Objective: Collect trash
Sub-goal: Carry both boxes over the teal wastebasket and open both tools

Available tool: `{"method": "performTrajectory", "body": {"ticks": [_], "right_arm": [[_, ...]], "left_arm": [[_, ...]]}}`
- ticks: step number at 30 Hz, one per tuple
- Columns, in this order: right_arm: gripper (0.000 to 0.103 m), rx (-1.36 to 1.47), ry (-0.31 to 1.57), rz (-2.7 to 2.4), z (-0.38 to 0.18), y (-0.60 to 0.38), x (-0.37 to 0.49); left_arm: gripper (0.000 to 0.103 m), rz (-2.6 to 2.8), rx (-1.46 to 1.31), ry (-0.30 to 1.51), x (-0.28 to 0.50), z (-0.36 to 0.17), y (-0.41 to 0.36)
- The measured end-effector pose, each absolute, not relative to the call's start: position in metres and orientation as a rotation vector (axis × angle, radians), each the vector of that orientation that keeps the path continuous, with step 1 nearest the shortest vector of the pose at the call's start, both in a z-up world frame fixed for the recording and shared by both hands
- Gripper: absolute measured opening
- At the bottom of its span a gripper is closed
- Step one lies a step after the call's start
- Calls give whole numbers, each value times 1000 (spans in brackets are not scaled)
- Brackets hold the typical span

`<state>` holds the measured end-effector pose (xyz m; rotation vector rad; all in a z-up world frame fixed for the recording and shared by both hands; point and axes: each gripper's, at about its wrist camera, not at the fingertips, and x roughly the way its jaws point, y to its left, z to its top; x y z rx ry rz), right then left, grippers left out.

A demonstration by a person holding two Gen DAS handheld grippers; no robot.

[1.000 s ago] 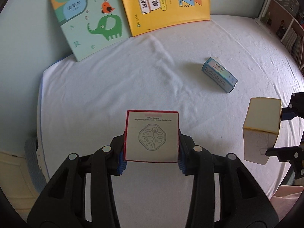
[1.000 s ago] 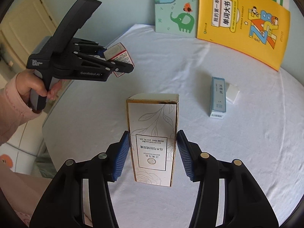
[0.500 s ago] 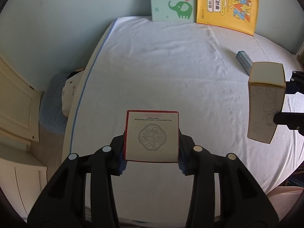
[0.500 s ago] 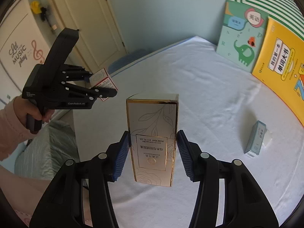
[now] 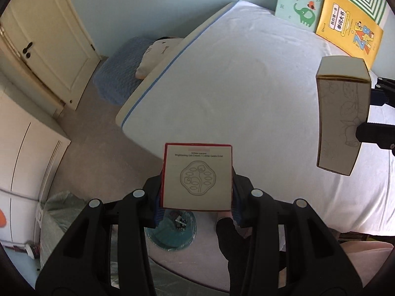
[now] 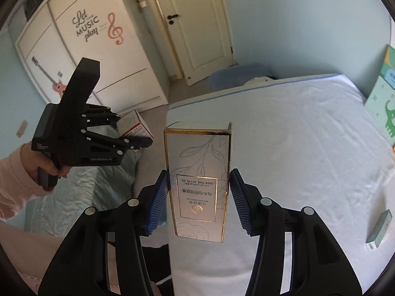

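Note:
My left gripper (image 5: 197,194) is shut on a small red-edged cream box (image 5: 197,176), held in the air past the bed's left edge, above a bin with a teal liner (image 5: 172,231) on the floor. My right gripper (image 6: 198,194) is shut on a tall white perfume box with gold trim (image 6: 198,177), held over the bed; that box also shows in the left wrist view (image 5: 342,120). The left gripper and its cream box (image 6: 132,125) show at the left of the right wrist view. A small blue box (image 6: 380,225) lies on the bed at the far right.
The bed has a white sheet (image 5: 246,86). Children's books (image 5: 345,22) lean against the wall at its far side. A blue cushion (image 5: 118,74) lies on the floor by a cream door (image 5: 44,42). A white wardrobe (image 6: 86,44) stands beyond.
Both grippers have swung left with their boxes. The left one has passed from over the bed to beyond its edge, above the floor and the bin. Both grips are unchanged.

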<state>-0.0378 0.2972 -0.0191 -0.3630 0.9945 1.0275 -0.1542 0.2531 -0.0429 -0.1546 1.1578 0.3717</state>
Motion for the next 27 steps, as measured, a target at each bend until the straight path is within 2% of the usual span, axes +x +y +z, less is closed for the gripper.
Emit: {"method": "performTrajectory", "body": {"ticks": [17, 27], "right_arm": [[52, -531, 1015, 1312, -40, 469, -91], [52, -569, 1048, 1417, -57, 528, -113]], "left_arm": [[39, 583, -376, 1186, -291, -72, 324], [39, 635, -448, 1208, -333, -85, 355]]}}
